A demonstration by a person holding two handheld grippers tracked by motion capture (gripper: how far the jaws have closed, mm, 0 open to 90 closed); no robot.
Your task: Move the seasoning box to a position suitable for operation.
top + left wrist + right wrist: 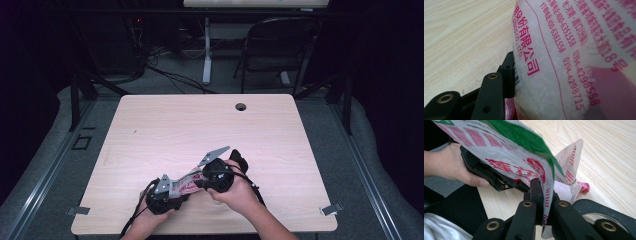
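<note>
A white plastic bag (pixel 186 183) with red print and a green patch hangs between my two grippers, just above the wooden table (pixel 200 130) near its front edge. My right gripper (pixel 543 192) is shut on a thin edge of the bag (pixel 524 162). My left gripper (pixel 172 191) has the bulging, grainy part of the bag (pixel 564 62) between its jaws. One black finger (pixel 507 75) presses into the bag's side, and the other is hidden behind the bag. A hand (pixel 451 167) holds the left gripper from below the bag.
A round cable hole (pixel 241 106) sits near the table's far edge. A dark folding chair (pixel 280 45) and a white desk leg (pixel 206 50) stand beyond the table. Bare wood stretches on all sides of the grippers.
</note>
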